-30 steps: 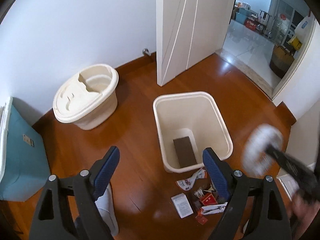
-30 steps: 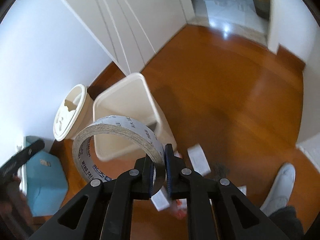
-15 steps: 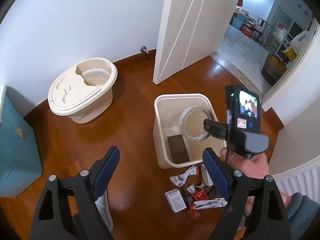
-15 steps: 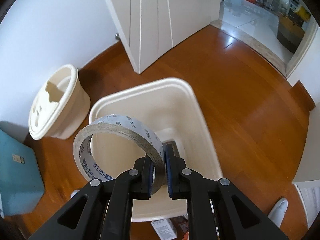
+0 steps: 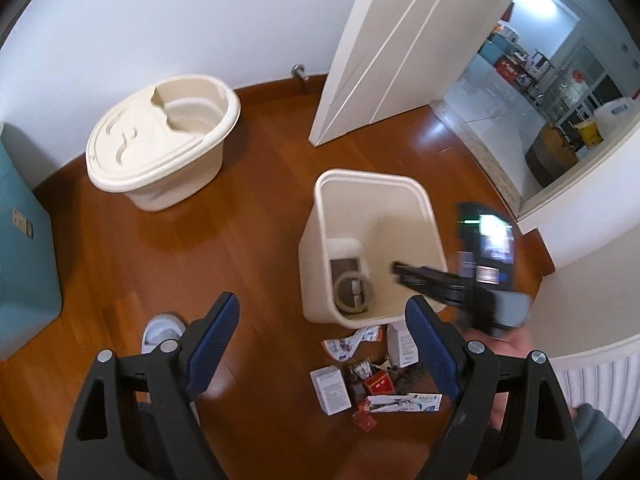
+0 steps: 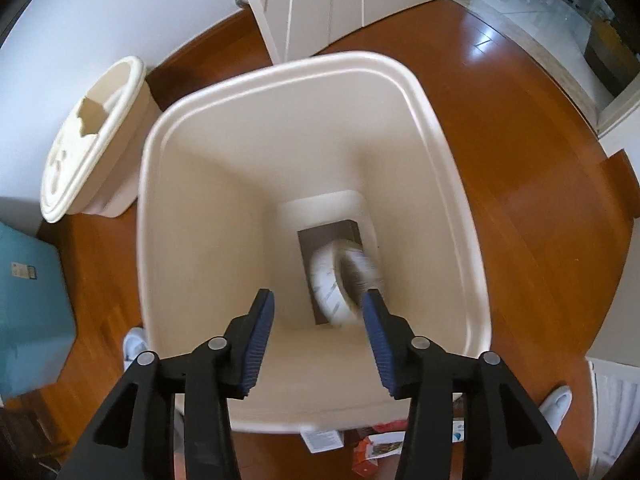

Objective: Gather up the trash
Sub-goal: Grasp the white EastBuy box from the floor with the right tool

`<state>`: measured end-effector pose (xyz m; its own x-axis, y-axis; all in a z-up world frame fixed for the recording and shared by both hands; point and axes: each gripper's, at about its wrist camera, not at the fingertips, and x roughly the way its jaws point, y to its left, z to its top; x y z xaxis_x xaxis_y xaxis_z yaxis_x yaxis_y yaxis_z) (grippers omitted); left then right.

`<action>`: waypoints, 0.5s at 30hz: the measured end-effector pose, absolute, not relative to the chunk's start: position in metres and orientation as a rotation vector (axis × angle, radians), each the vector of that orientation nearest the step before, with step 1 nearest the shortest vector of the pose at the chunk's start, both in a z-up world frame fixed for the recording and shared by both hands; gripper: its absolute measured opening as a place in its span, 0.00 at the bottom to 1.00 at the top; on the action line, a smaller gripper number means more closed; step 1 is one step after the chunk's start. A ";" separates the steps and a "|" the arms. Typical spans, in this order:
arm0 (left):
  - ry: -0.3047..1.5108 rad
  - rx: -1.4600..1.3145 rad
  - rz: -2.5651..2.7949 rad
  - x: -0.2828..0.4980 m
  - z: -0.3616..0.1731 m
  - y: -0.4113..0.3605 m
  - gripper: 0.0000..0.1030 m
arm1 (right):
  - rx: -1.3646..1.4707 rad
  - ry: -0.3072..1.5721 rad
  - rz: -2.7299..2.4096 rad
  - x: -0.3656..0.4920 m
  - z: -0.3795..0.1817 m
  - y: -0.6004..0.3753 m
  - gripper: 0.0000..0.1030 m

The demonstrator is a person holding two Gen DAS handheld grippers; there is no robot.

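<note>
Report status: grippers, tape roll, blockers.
Right gripper jaws just opened, empty, over the bin. Left gripper open, empty. Tape roll inside the bin. Floor litter remains; no blockers.

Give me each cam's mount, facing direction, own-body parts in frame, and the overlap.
Left wrist: on the left gripper, angled down at floor litter; shows its open fingers, the right gripper and hand.
Right wrist: on the right gripper, looking into the bin; shows its fingers, just opening, tape roll released.
Shared: bin, tape roll, lidded tub.
</note>
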<state>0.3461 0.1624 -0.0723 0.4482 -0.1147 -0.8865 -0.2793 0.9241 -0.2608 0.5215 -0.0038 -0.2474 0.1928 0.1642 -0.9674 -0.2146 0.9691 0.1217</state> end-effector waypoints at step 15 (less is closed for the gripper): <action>1.324 -0.292 0.141 0.337 -0.172 0.082 0.83 | -0.072 1.413 0.104 0.414 -0.337 -0.192 0.65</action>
